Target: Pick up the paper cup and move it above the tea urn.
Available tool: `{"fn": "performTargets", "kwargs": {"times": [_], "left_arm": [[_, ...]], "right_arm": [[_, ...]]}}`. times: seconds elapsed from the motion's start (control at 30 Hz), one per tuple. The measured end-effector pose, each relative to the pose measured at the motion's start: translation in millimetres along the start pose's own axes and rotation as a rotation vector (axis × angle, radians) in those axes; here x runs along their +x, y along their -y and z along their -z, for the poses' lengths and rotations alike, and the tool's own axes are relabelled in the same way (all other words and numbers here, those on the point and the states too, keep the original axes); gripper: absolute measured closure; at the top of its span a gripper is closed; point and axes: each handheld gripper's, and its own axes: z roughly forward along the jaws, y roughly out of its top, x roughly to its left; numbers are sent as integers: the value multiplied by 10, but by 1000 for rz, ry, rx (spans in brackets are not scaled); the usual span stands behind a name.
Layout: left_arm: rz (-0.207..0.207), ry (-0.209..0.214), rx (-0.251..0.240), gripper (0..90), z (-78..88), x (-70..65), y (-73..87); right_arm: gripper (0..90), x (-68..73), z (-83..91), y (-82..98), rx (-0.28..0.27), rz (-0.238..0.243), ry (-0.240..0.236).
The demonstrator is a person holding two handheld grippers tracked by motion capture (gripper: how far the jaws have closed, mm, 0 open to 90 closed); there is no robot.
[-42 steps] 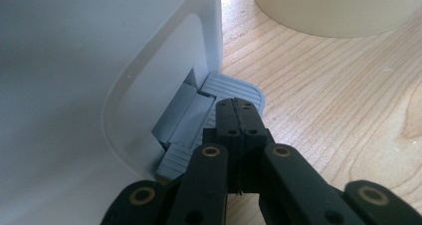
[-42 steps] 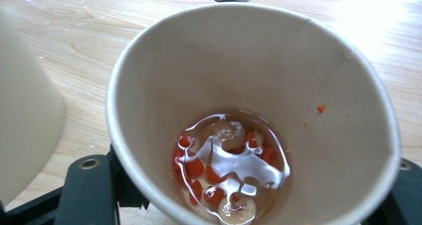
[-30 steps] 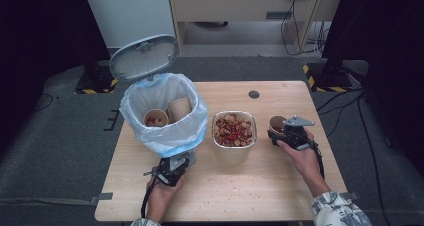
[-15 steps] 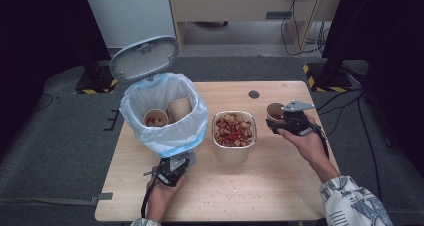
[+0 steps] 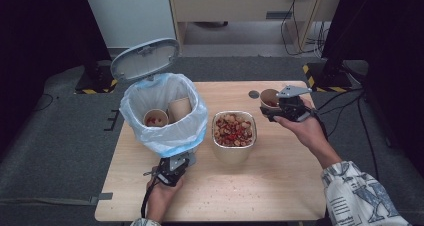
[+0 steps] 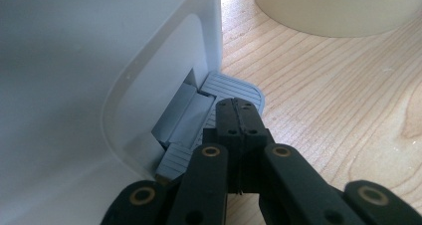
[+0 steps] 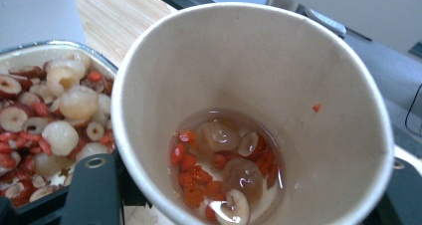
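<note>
Paper cup clamped between black claw jaws, seen from above; inside, shallow liquid with red berries and pale fruit pieces. Left: container of mixed dried fruit. Behind: wooden desk.

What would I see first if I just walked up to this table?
Probably the white bin with its blue bag at the table's left, lid standing open, two paper cups inside. The left claw is shut, pressing the bin's grey pedal. On the right, the right claw holds up a paper cup of soupy red berries beside a full bowl.
</note>
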Motion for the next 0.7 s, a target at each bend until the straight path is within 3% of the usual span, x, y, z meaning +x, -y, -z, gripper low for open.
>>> {"fn": "performTargets", "kwargs": {"times": [0.7], "left_arm": [[1,1,-2,898,1,2,4]], "right_arm": [[339,-169,121,-151,0,29,17]]}}
